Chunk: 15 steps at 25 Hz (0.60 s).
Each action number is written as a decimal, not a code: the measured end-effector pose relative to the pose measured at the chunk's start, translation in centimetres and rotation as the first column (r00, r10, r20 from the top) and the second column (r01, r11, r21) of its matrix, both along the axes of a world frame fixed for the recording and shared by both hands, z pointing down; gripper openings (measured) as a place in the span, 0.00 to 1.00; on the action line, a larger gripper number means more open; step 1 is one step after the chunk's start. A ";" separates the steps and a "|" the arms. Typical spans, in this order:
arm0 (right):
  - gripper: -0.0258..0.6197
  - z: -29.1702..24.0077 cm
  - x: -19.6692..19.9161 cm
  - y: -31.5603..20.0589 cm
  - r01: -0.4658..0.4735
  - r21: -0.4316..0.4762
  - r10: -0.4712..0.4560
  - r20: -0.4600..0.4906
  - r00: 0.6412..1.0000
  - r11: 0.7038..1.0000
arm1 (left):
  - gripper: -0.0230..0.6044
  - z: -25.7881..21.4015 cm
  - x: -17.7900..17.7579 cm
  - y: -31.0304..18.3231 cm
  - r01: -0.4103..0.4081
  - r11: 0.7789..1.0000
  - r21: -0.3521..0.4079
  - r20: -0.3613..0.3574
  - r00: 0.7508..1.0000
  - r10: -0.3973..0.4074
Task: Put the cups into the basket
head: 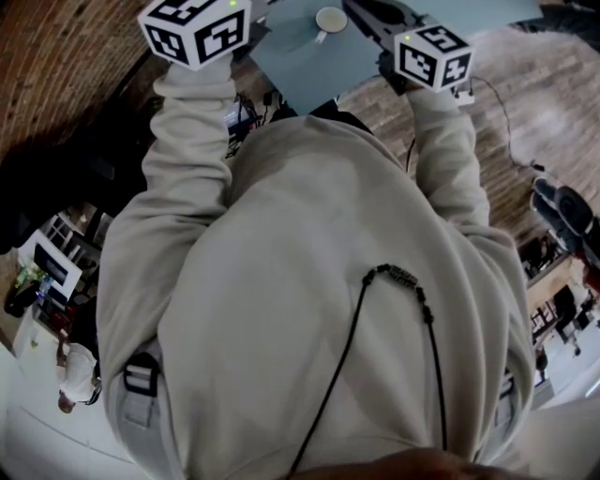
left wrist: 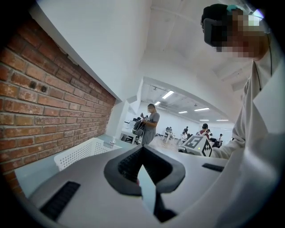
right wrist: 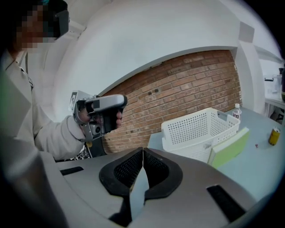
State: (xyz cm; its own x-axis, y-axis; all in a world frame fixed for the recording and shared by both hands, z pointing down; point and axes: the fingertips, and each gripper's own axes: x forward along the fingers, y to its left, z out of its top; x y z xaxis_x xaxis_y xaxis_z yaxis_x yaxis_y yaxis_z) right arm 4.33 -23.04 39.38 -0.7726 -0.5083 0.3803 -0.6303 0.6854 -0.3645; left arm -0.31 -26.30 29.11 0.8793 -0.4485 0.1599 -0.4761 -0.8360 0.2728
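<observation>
A single pale cup (head: 330, 19) stands on the blue-grey table (head: 291, 61) at the top of the head view, between my two raised grippers. The white perforated basket (right wrist: 200, 129) sits on that table against the brick wall; in the left gripper view the basket (left wrist: 82, 151) is at the lower left. My left gripper (left wrist: 142, 149) is shut with nothing in it. My right gripper (right wrist: 142, 150) is shut too, and holds nothing. Both are held up off the table, well apart from cup and basket. The right gripper view shows no cup.
A pale green board (right wrist: 229, 151) leans by the basket. A small bottle (right wrist: 237, 111) stands behind it and a yellow item (right wrist: 274, 136) lies to the right. People stand in the bright room beyond (left wrist: 151, 124). The brick wall (right wrist: 187, 84) bounds the table.
</observation>
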 end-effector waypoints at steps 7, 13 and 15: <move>0.06 3.5 0.5 1.6 -0.022 -0.056 0.023 0.015 1.000 0.998 | 0.03 1.5 0.8 0.3 -0.022 0.999 -0.024 0.004 1.000 0.022; 0.06 7.0 1.7 2.4 -0.071 -0.118 0.075 0.032 0.997 0.990 | 0.03 2.8 1.9 0.6 -0.057 0.997 -0.048 0.021 0.998 0.058; 0.06 7.1 1.9 2.5 -0.091 -0.102 0.095 0.034 0.995 0.991 | 0.03 3.2 1.9 0.6 -0.057 0.997 -0.053 0.027 0.998 0.058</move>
